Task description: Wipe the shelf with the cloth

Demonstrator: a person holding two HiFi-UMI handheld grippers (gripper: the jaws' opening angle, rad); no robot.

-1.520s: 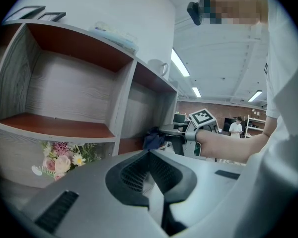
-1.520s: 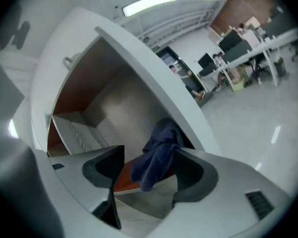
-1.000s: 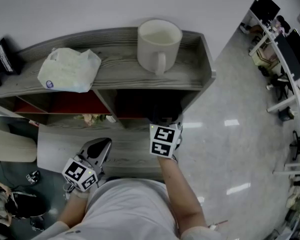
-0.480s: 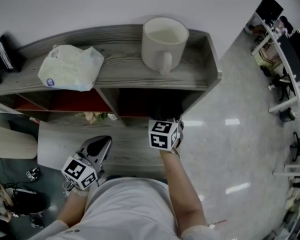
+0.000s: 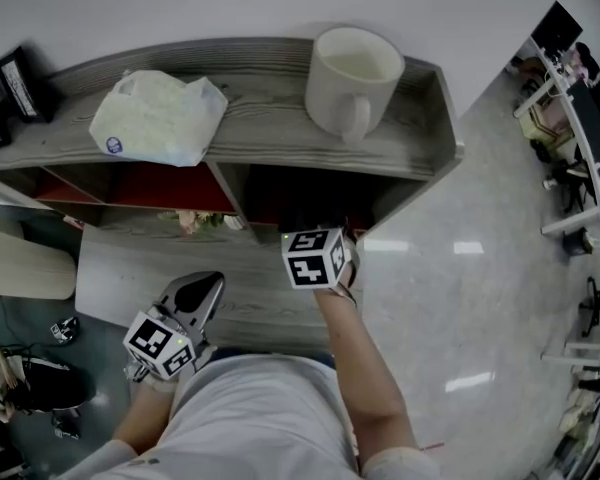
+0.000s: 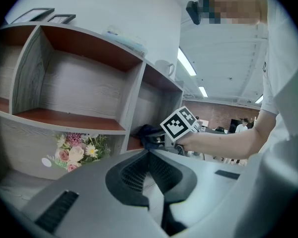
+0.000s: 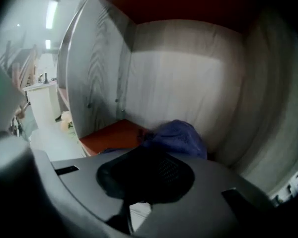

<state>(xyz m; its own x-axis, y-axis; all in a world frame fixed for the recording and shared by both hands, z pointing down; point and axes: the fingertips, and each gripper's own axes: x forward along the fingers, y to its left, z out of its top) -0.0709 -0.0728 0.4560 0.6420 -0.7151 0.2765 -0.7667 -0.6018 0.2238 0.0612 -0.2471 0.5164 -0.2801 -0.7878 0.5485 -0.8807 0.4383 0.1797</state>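
Observation:
A grey wooden shelf with red-brown inner boards stands before me. My right gripper reaches into its lower right compartment, and only the marker cube shows in the head view. Its jaws are shut on a dark blue cloth, bunched at the tips on the compartment floor near the back wall. The left gripper view also shows the cloth at that gripper's tip. My left gripper hangs low at the left, in front of the shelf, shut and empty.
On the shelf top stand a white mug at the right, a white plastic packet in the middle and picture frames at the far left. Artificial flowers sit below the left compartment. Polished floor lies to the right.
The head view has swung a little, so the shelf sits further right. The right gripper's cube has shifted up and left at the compartment mouth. The left gripper has not moved.

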